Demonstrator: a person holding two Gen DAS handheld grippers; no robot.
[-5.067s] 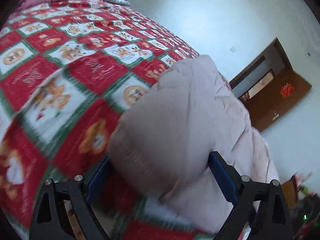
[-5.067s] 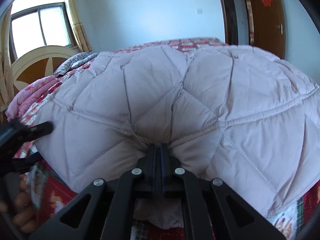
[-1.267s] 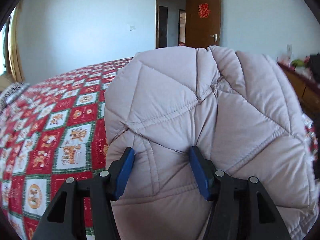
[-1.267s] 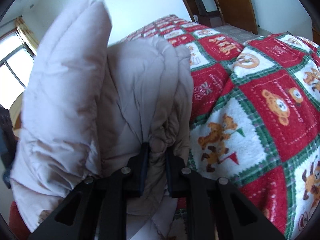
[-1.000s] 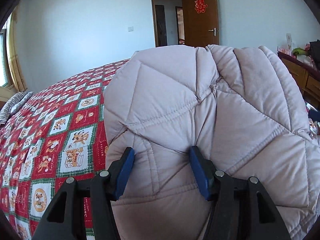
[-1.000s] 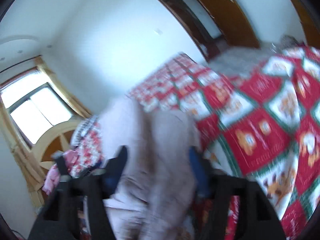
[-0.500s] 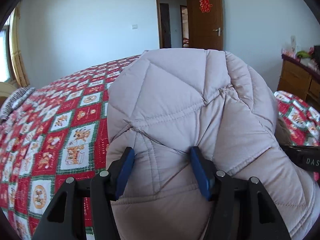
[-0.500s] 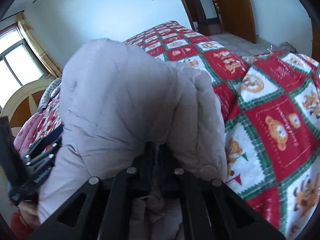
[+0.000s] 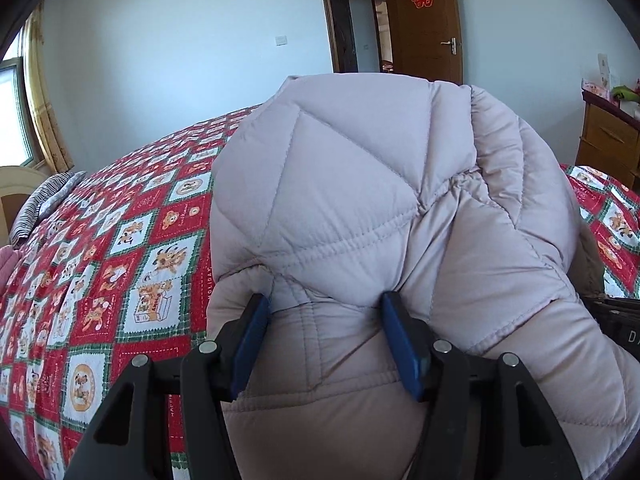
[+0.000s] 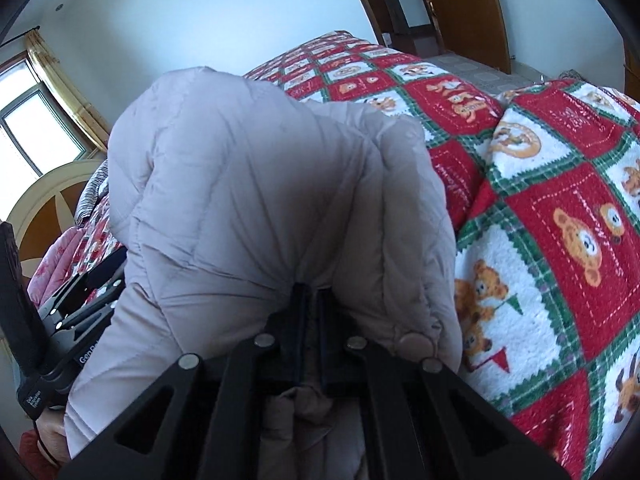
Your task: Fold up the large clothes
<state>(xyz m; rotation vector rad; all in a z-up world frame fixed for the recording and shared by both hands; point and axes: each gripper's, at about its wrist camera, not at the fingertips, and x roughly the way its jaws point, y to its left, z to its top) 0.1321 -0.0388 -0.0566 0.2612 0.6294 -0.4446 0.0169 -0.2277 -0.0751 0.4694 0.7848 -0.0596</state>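
Quilted pale-pink coat (image 9: 360,208) sits bundled and doubled over on the bed's red patchwork blanket (image 9: 120,248), near its edge. Left gripper (image 9: 324,344): jaws spread wide around a thick fold, probably steadying the bulk. Right gripper (image 10: 310,328): jaws pressed nearly together, pinching thin fabric, presumably holding the fold line.

Counts: 1 quilted jacket (image 9: 360,200), pale pink. 2 tongs: left tongs (image 9: 326,344), right tongs (image 10: 310,320). 1 bed (image 9: 120,240) under 1 red-green bear blanket (image 10: 560,240). 1 wooden door (image 9: 424,20). 1 window (image 10: 28,128). 1 wooden dresser (image 9: 608,136) far right.
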